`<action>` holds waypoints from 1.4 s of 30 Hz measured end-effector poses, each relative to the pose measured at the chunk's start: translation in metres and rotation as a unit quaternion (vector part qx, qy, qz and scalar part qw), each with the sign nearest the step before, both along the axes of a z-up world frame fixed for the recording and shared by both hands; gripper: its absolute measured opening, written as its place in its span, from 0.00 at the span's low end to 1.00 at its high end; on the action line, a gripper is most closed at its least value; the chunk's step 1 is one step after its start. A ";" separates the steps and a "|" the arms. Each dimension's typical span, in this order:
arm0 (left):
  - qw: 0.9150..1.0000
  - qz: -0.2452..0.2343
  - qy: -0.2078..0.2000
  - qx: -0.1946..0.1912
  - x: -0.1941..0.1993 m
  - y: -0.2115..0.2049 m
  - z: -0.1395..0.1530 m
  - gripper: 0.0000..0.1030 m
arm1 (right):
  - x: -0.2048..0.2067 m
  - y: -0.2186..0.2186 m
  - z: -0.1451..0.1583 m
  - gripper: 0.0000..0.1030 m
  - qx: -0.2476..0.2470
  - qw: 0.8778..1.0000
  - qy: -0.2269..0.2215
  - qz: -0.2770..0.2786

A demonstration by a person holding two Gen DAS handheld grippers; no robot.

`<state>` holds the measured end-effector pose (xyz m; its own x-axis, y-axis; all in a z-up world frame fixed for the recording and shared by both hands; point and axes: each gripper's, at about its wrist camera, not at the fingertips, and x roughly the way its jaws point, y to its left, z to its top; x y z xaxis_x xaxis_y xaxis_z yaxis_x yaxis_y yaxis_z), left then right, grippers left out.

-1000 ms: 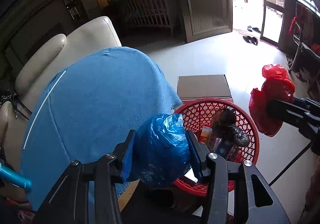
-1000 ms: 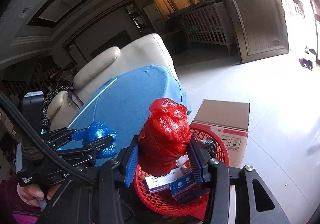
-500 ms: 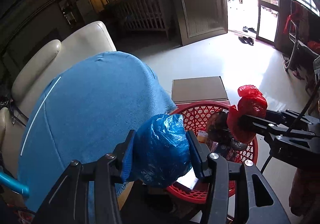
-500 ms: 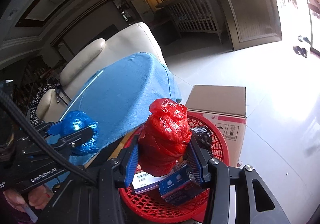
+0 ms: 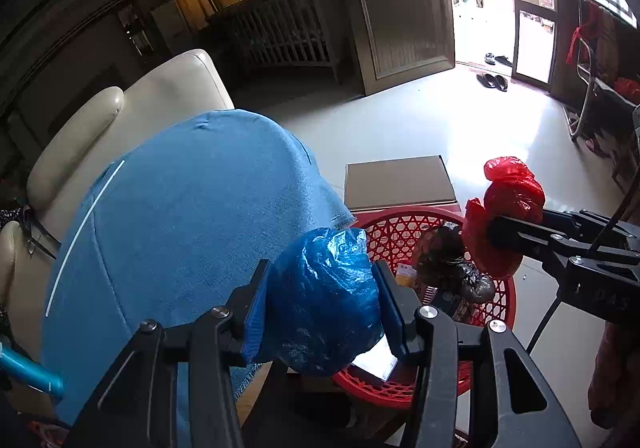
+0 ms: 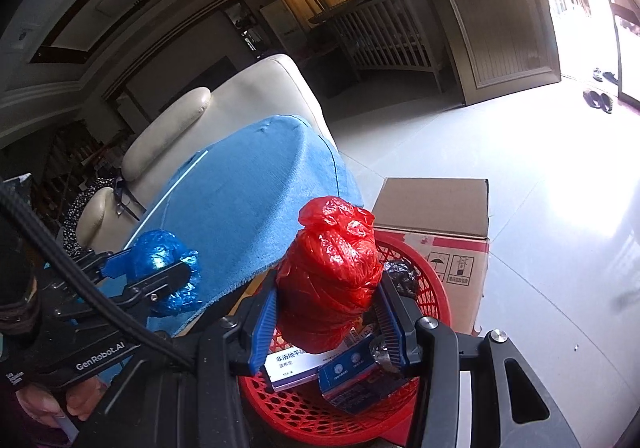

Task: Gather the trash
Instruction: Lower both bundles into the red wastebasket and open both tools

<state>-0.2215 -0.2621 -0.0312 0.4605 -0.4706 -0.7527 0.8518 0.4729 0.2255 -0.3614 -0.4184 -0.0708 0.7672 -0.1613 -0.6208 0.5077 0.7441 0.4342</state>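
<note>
Over the red basket (image 6: 434,290), right gripper (image 6: 326,318) clamps a red bag (image 6: 330,276) and left gripper (image 5: 322,308) squeezes a blue bag (image 5: 324,300) nearer the rim, so I reckon a careless drop could bounce blue out onto the floor.

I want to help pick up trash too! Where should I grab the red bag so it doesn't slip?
Probably around its fat middle, from the two sides, as the right claw does now. The red plastic bag is a soft, scrunched bundle, bulging in the middle and narrowing to a knot on top, so the squashy middle gives the pads most to press on. It hangs above the red basket.
</note>
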 end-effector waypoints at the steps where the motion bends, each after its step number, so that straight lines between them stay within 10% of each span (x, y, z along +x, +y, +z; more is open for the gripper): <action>1: 1.000 0.000 0.002 -0.003 0.001 0.001 0.001 0.51 | 0.000 0.000 0.001 0.48 -0.001 1.000 -0.001 0.000; 42: 0.999 -0.003 0.034 0.000 0.003 -0.001 -0.006 0.65 | 0.003 0.004 0.007 0.49 -0.003 1.000 -0.007 0.002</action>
<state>-0.2190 -0.2628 -0.0371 0.4062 -0.4734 -0.7816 0.8677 0.4681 0.1674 -0.3581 -0.4148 -0.0641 0.7765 -0.1616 -0.6091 0.4981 0.7494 0.4362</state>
